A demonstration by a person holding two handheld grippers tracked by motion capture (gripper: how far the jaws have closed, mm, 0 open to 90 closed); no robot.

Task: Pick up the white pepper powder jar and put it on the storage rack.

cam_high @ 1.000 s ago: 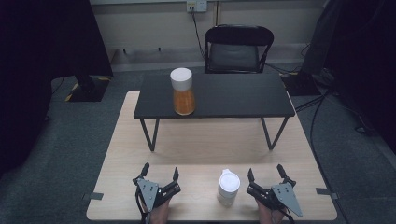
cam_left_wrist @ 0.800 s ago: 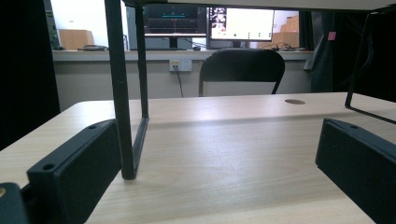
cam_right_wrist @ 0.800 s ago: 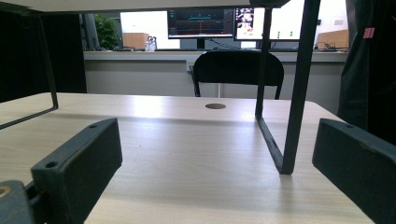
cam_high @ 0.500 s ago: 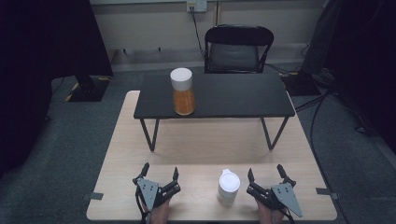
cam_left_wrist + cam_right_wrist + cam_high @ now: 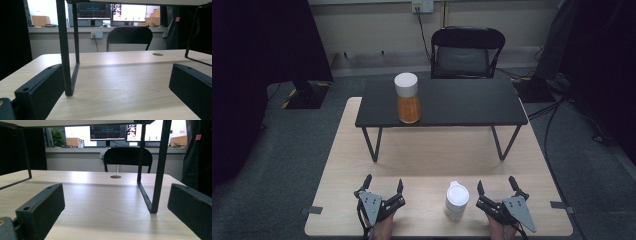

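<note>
High view: both the left gripper (image 5: pixel 383 188) and right gripper (image 5: pixel 496 186) rest spread on pale woodgrain table (image 5: pixel 432 160), flanking a white cylindrical bottle (image 5: pixel 456 201).

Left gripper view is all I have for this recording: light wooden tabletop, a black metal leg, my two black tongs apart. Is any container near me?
Observer: Yes. A white cylindrical bottle with a white cap stands on the light wooden table, between the left tongs and the right tongs.
Operator: Does either one touch it?
Observer: No. Both sets are open, with a gap to the bottle.
Operator: What is on the stand above that leg?
Observer: The low black table carries a clear jar of orange contents with a white lid, near its left end.
</note>
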